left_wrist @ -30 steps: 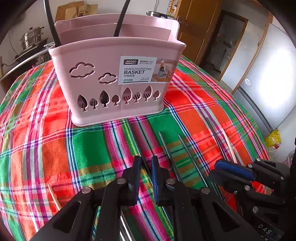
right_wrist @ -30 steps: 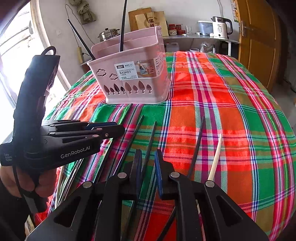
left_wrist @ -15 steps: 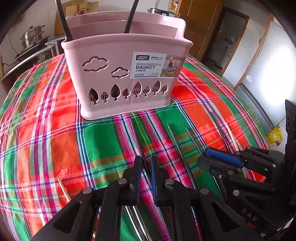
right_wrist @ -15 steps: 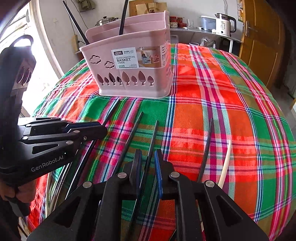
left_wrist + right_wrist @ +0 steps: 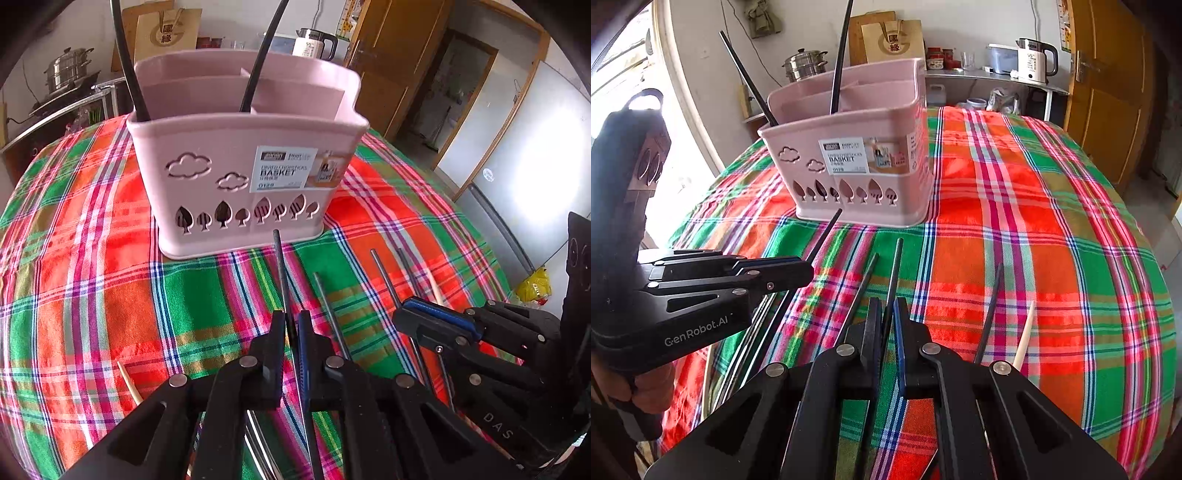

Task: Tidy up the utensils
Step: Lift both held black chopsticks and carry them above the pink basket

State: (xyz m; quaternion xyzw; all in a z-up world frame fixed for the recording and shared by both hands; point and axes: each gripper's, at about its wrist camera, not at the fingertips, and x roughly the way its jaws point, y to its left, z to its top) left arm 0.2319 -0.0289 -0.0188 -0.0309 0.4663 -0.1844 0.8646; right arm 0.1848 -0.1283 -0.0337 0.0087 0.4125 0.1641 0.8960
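Note:
A pink divided basket [image 5: 207,147] stands on the plaid tablecloth [image 5: 92,258], with two black chopsticks [image 5: 127,66] upright in it. In the left wrist view my left gripper [image 5: 291,321] is closing its jaws on a dark chopstick [image 5: 282,280], whose tip points at the basket's base. The right wrist view shows my right gripper [image 5: 885,306] closing on another dark chopstick [image 5: 895,266]. There my left gripper [image 5: 809,271] sits to the left, and its chopstick [image 5: 825,232] is raised off the cloth. My right gripper [image 5: 402,314] shows at the right of the left wrist view.
More chopsticks lie loose on the cloth: a dark one [image 5: 862,288] between the grippers, another dark one [image 5: 991,306] and a pale one [image 5: 1025,332] to the right. Metal utensils [image 5: 750,343] lie under the left gripper. A kettle [image 5: 1034,61] and a steamer pot [image 5: 805,64] stand behind.
Both grippers have closed their jaws on the chopsticks between them and risen a little. The left gripper's chopstick has tipped up off the cloth. The basket has not moved.

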